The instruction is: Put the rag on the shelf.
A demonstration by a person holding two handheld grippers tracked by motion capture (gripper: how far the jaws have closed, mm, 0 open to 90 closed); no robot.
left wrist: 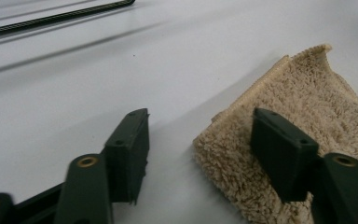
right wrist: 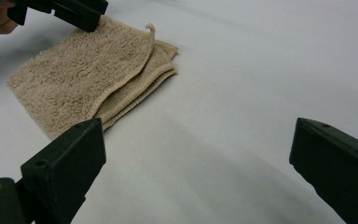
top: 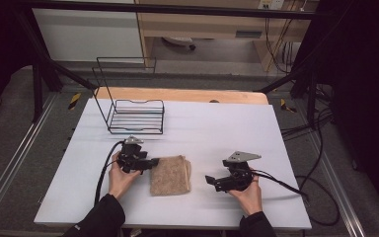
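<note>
Jaws released on both my grippers: the left gripper [top: 150, 163] straddles the near edge of the folded towel [top: 170, 175] without pinching it, while my right gripper [top: 210, 180] hangs beside it over the white worktop [top: 217, 128], wire rack [top: 138, 116] behind.

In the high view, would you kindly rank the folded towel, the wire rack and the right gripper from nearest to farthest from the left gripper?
1. Folded towel, right beside the left gripper.
2. Wire rack, behind it at the table's far side.
3. Right gripper, across the towel.
</note>
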